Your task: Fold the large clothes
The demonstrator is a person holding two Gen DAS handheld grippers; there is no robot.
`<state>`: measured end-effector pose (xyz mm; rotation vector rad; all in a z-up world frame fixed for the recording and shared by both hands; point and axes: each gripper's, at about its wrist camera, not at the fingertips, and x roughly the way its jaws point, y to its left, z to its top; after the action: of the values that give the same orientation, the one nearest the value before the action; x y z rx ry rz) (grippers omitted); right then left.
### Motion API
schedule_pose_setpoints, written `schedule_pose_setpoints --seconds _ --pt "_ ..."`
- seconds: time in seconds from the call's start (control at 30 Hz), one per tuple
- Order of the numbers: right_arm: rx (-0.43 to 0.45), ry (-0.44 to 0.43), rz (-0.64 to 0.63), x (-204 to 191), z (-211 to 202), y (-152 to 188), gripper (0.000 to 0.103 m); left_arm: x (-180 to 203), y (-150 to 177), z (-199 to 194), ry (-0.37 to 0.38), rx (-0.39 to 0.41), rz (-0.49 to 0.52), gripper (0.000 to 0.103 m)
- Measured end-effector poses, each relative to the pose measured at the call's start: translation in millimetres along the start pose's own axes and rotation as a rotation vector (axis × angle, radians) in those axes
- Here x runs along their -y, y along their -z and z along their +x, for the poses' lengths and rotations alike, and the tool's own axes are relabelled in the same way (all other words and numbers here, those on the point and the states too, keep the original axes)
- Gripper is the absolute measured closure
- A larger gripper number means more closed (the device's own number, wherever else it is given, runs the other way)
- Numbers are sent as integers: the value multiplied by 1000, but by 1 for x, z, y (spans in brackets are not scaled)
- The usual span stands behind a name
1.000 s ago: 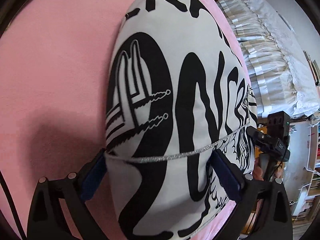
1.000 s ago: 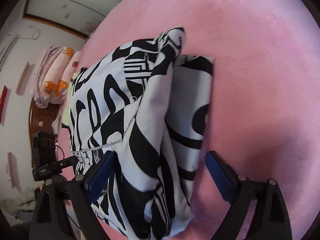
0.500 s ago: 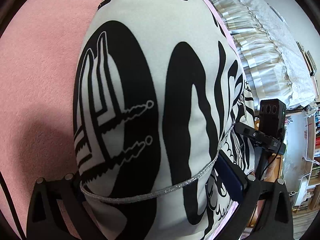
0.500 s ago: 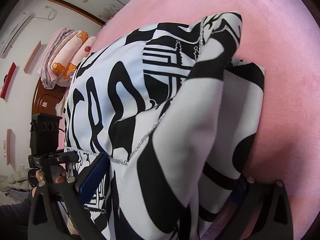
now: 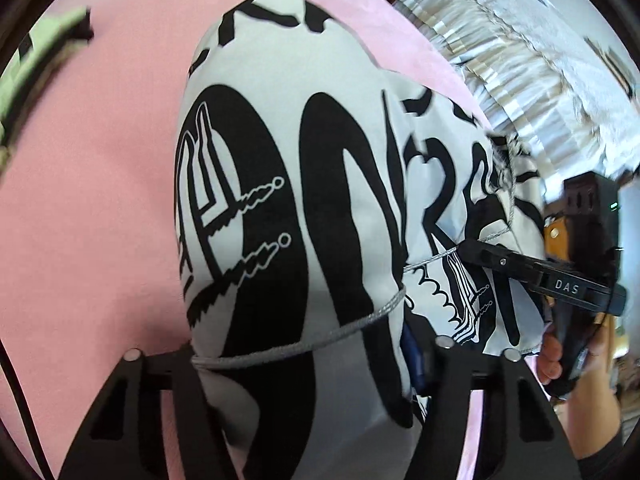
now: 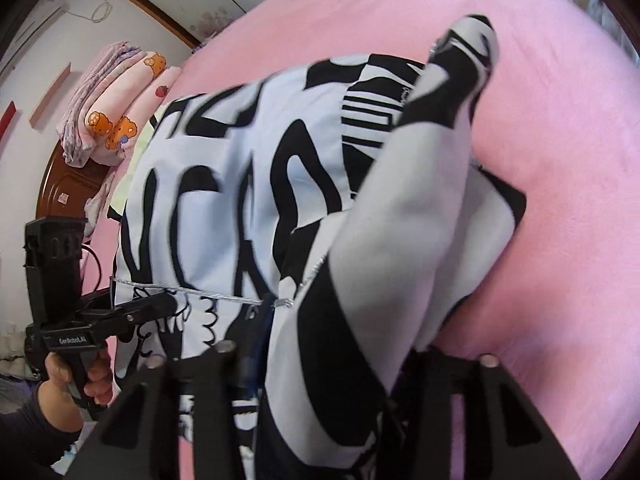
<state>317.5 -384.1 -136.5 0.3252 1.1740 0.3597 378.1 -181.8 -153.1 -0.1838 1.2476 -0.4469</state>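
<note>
My left tongs [image 5: 304, 360] and right tongs [image 6: 320, 356] each clamp the smooth black-and-white printed garment [image 5: 280, 200], its length stretching away over the plush pink bed [image 6: 560, 160].

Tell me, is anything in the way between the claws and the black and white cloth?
Nothing visible is. Both claws already have the cloth between their fingers: the left claw pinches one bunch, and the right claw pinches another. The cloth hangs over the pink bed cover.

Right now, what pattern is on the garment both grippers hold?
Bold black lettering on white garment, with silver trim; clearest in the left wrist view.
</note>
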Motion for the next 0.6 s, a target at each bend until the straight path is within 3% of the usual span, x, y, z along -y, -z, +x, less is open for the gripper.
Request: schedule_pose_setpoints --seconds 0.2,0.6 --pt "19 77 -44 -53 -18 31 72 10 21 -42 -79 0 68 47" --pt "-1 -69 -27 -176 -15 85 74 -50 72 -151 -178 -47 43 47"
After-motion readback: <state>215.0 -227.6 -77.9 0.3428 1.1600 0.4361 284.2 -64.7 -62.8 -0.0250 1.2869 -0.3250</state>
